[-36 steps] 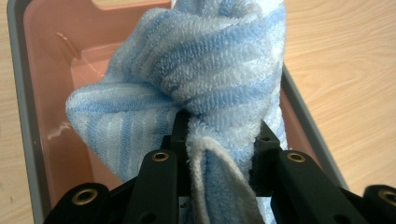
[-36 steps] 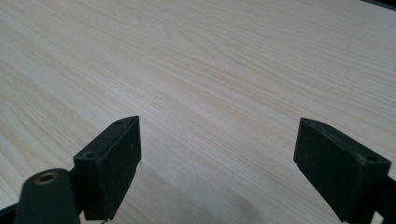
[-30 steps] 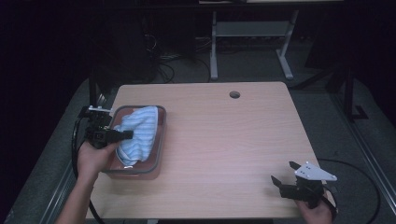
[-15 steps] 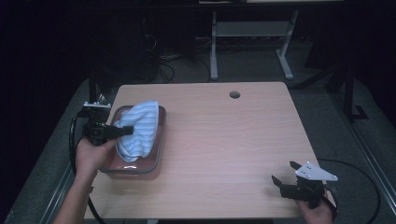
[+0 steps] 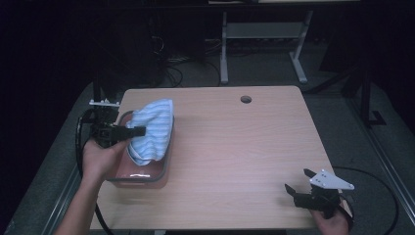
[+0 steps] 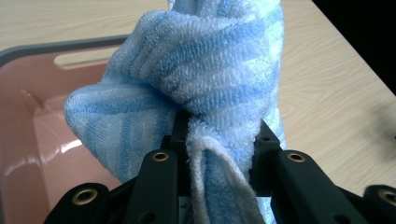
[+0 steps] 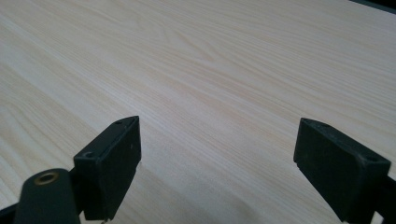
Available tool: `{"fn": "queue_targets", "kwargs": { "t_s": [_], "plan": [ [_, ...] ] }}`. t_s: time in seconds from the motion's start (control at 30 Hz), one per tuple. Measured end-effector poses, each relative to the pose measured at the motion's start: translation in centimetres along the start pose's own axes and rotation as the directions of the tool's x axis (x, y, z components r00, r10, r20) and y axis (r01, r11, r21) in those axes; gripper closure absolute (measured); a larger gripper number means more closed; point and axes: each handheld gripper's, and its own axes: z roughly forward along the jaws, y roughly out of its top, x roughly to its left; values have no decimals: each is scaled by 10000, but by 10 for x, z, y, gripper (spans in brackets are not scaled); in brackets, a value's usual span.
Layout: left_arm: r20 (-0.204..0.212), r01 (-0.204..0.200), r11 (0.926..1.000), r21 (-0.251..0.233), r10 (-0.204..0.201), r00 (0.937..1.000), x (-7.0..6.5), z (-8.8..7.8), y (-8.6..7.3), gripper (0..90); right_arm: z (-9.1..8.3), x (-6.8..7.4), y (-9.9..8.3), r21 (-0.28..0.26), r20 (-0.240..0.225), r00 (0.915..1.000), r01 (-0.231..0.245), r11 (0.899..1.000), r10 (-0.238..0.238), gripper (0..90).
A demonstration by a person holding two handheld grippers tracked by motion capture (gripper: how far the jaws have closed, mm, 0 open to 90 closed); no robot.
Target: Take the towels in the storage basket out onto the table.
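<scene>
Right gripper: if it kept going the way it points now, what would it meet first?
Probably nothing but bare table. The open right gripper points up and left across it; the towel and pink tub sit far off.

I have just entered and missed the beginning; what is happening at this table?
A person's left gripper is shut on a blue-and-white striped terry towel, holding it above a pink plastic tub with a grey rim on the light wooden table. The right gripper is open near the table's front right corner, holding nothing.
</scene>
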Motion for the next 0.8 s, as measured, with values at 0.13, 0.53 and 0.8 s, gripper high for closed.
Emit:
{"fn": "queue_targets", "kwargs": {
  "t_s": [0.13, 0.53, 0.8],
  "plan": [
    [85, -151, 9999, 17, 151, 9999, -7, 2, 4, 693, 0, 0, 0, -6, -3, 10000, -17, 10000, 17, 145],
    [345, -499, 9985, 240, 490, 9982, -25, 16, 13, 692, -1, 0, 0, -48, 13, 10000, -45, 10000, 45, 145],
    [509, -771, 9963, 382, 751, 9959, -38, 27, 18, 692, -2, 0, 1, -90, 23, 10000, -15, 10000, 16, 145]
  ]
}}
